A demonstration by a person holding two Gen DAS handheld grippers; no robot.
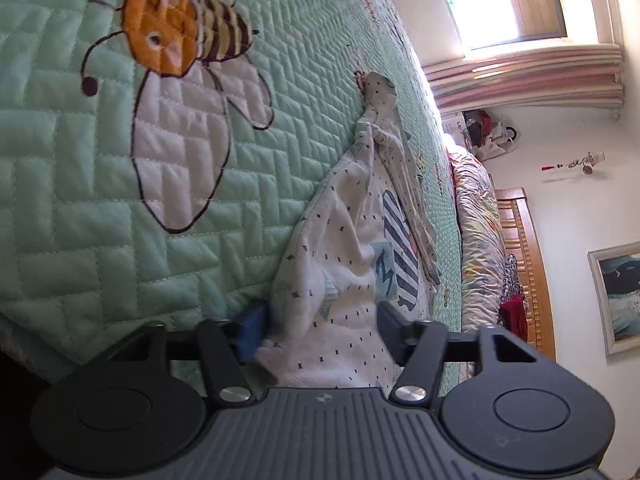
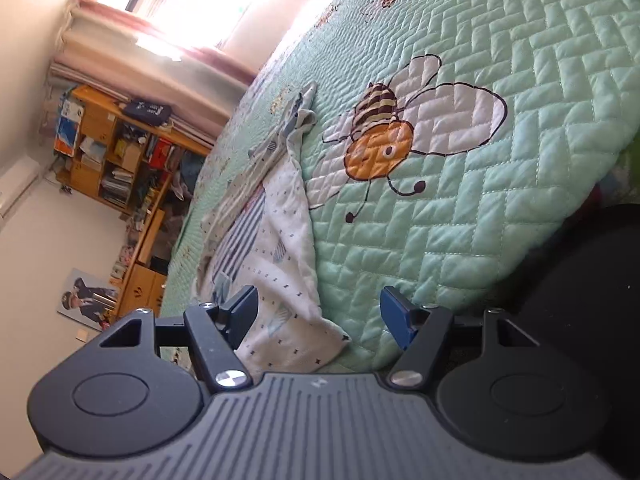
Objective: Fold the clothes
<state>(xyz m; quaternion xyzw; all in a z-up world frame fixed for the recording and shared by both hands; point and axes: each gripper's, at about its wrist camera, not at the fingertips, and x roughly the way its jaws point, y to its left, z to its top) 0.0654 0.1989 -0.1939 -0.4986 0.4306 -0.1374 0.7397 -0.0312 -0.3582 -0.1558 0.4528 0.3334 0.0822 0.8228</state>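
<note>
Seemingly pinched between the left gripper's (image 1: 320,320) half-closed jaws, a white patterned garment (image 1: 352,248) lies crumpled on a green quilted bedspread (image 1: 80,220) stitched with a bee (image 1: 184,32). Its corner sits untouched inside the right gripper's (image 2: 320,312) wide-open jaws. Wooden shelves (image 2: 112,152) hold books.
</note>
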